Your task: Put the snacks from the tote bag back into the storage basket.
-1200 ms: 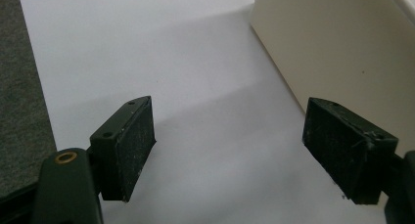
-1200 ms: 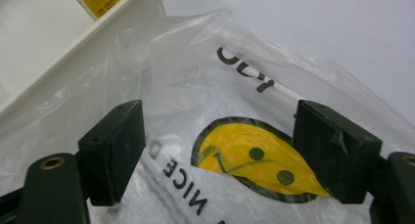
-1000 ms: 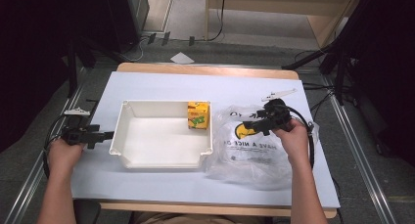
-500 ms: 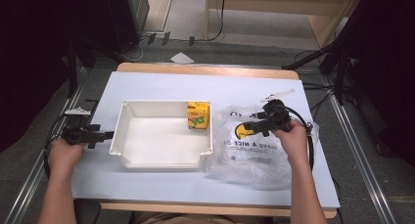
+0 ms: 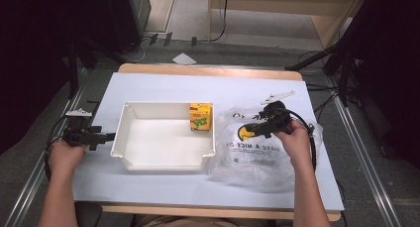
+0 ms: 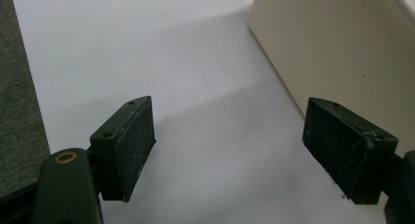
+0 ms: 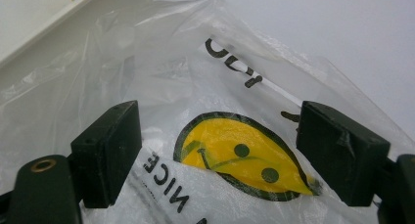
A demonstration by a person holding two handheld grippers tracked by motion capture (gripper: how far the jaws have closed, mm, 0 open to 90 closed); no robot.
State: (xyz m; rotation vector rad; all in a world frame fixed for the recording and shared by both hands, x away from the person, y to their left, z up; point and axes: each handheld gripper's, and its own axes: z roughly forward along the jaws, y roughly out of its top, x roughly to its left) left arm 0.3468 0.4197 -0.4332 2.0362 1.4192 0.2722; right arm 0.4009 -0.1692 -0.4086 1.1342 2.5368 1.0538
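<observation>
A white tray (image 5: 130, 138) sits mid-table with a yellow juice carton (image 5: 200, 116) upright in its far right corner. To its right lies a clear plastic bag (image 5: 257, 160) printed with a yellow smiley face (image 7: 242, 155) and black lettering. My right gripper (image 5: 247, 129) hovers open just over the smiley, its jaws spread either side of the print (image 7: 230, 155). My left gripper (image 5: 108, 136) is open at the tray's left wall (image 6: 342, 57), low over the white table sheet, with nothing between its jaws.
The tray's corner (image 7: 73, 13) lies just beyond the bag in the right gripper view. The table's left edge (image 6: 29, 111) is near the left gripper, with grey floor beside it. A small white piece (image 5: 277, 96) lies behind the right gripper.
</observation>
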